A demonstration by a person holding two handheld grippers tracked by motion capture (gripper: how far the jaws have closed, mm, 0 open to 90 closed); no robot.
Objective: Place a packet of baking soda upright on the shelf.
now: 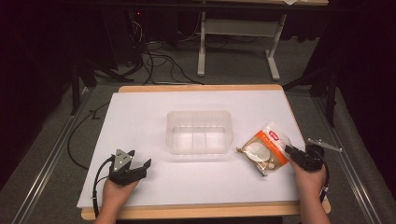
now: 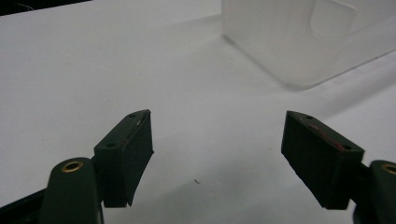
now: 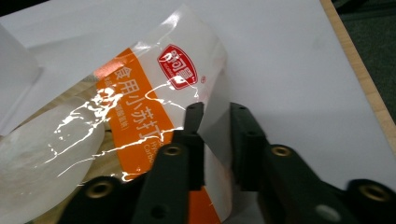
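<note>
A clear snack bag (image 1: 264,149) with an orange stripe and round pale cakes lies on the white board, to the right of the plastic tub. In the right gripper view the bag (image 3: 140,93) curls up at its white edge. My right gripper (image 1: 288,150) (image 3: 215,109) is shut on that edge, the film pinched between the two black jaws. My left gripper (image 1: 141,157) (image 2: 218,113) rests at the near left of the board, open wide, with nothing between its jaws.
A translucent rectangular plastic tub (image 1: 200,113) (image 2: 280,42) stands at the middle of the white board (image 1: 140,116), which lies on a wooden table. Cables and a table frame (image 1: 238,28) are on the floor beyond the far edge.
</note>
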